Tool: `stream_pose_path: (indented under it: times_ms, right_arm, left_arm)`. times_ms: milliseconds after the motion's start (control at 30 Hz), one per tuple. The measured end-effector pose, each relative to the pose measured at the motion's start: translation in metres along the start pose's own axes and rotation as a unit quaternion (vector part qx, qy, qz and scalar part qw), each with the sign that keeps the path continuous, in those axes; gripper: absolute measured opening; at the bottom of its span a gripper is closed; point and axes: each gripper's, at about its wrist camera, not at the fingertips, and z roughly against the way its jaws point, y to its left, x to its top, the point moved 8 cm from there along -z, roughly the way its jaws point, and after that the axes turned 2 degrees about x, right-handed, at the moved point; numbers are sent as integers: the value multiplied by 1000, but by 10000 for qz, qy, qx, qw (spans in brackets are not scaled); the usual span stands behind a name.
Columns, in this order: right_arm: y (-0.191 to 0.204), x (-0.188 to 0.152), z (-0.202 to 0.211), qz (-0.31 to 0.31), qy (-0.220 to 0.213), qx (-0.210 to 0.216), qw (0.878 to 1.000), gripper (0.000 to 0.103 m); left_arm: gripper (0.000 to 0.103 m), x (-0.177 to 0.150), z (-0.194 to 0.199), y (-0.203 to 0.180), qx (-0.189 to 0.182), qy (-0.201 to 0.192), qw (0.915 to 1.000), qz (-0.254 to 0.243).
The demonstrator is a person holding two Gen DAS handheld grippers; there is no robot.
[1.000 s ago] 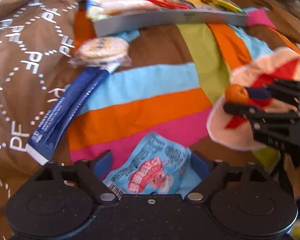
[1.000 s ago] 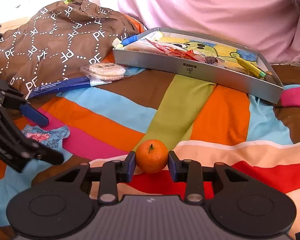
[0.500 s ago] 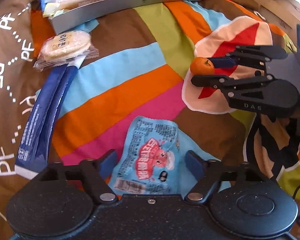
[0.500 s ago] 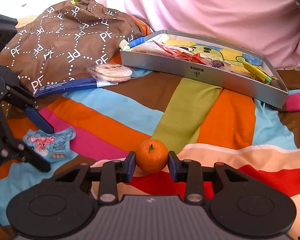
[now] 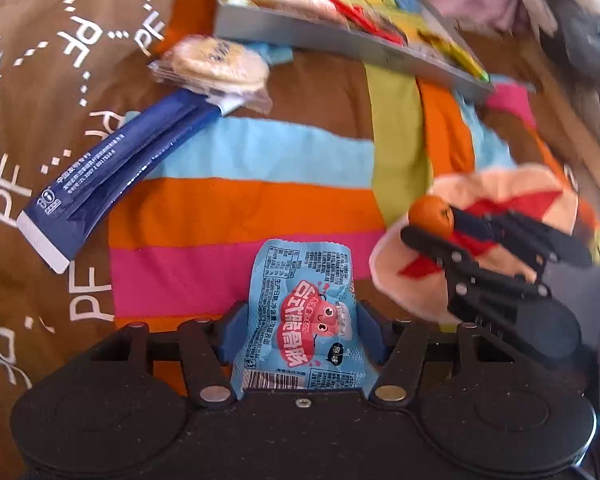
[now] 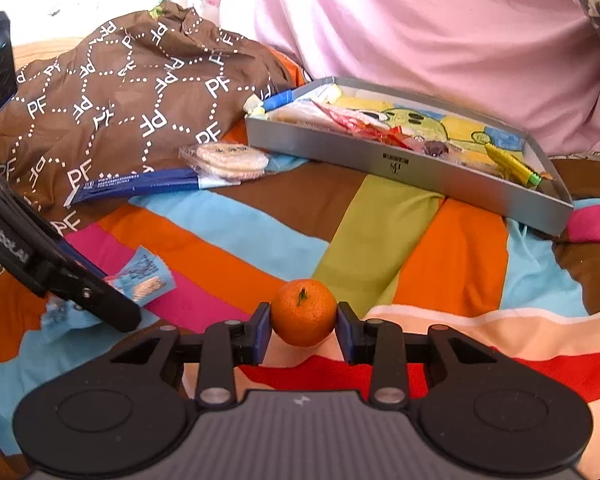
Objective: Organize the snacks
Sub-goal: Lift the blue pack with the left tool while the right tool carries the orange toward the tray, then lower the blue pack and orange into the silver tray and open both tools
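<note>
A light blue snack packet (image 5: 304,320) with a red cartoon print stands between the blue pads of my left gripper (image 5: 302,332), which is shut on it. From the right wrist view the packet (image 6: 144,276) pokes out past the left gripper (image 6: 108,292), just above the striped blanket. My right gripper (image 6: 303,328) is shut on a small tangerine (image 6: 303,312). In the left wrist view, the tangerine (image 5: 430,210) sits at the tips of the right gripper (image 5: 434,222). A grey tray (image 6: 396,164) with several snacks lies at the back.
A wrapped pack of round crackers (image 6: 230,158) and a long dark blue stick pack (image 6: 140,184) lie left of the tray, against a brown printed bag (image 6: 120,92). Pink fabric rises behind the tray. The striped blanket (image 6: 380,240) covers the surface.
My left gripper has closed its fingers on the blue packet, which now stands upright between them. The right gripper still holds the tangerine and has barely moved.
</note>
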Motion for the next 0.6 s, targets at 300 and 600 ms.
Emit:
stream_pose_path:
  times_ms: [300, 600]
  right_arm:
    - [-2, 12, 7, 11, -442, -116, 9990, 38]
    - [-16, 32, 7, -191, -1093, -364, 9932, 38]
  left_arm:
    - [60, 11, 1, 0, -103, -848, 9925, 877]
    - [60, 58, 20, -6, -140, -1596, 9805, 1139]
